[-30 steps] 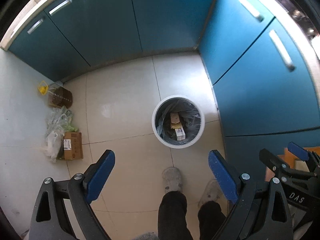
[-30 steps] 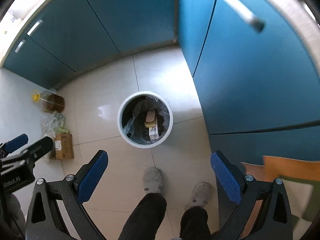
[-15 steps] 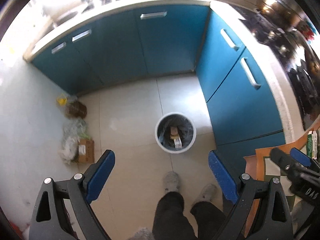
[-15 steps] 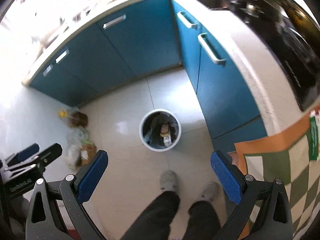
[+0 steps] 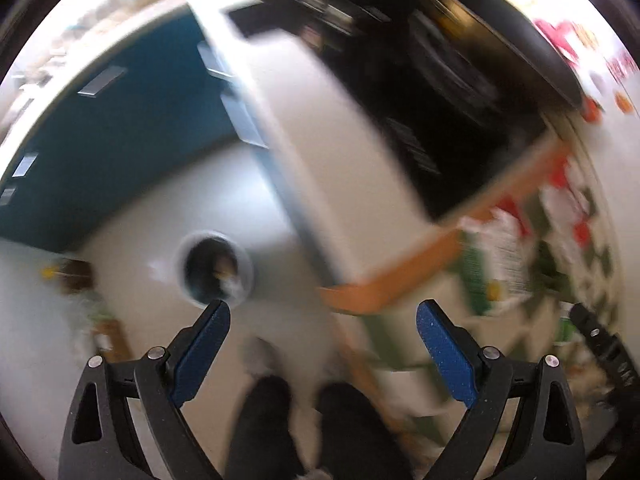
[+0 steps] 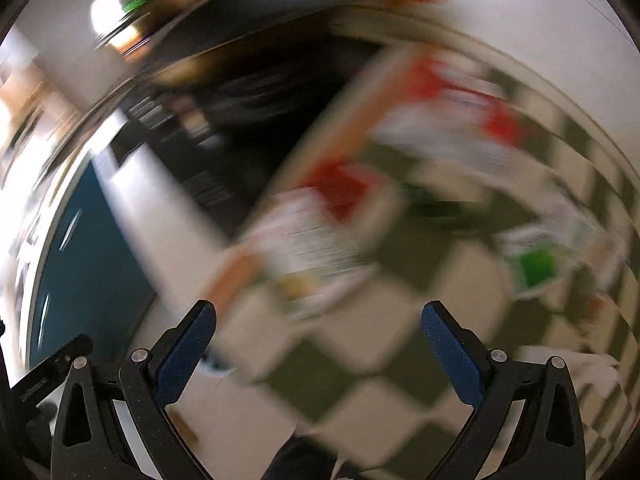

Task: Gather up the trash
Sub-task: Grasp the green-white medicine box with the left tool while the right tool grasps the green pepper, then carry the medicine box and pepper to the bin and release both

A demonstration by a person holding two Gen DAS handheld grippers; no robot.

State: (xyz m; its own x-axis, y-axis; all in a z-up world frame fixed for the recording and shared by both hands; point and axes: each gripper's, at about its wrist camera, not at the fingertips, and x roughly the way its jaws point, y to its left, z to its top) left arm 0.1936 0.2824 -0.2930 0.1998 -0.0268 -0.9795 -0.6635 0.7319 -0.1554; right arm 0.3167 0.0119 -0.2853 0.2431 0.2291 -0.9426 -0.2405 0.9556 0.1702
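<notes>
Both views swung up from bin (image 5: 214, 270) toward checkered cloth (image 6: 400, 320); left gripper (image 5: 322, 322), right gripper (image 6: 318, 320) jaws apart, empty; blurred litter on cloth uncollected.

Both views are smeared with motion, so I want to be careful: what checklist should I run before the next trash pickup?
1. Left gripper open and empty: ok.
2. Right gripper open and empty: ok.
3. Trash bin in sight: ok in the left wrist view, on the floor; not seen in the right wrist view.
4. Next trash item identified on the checkered cloth: cannot tell; red, white and green shapes are too blurred.
5. View sharp enough to aim: not ok, both are blurred.
6. Grippers clear of each other: ok; the right one shows at the left wrist view's right edge, apart.
</notes>
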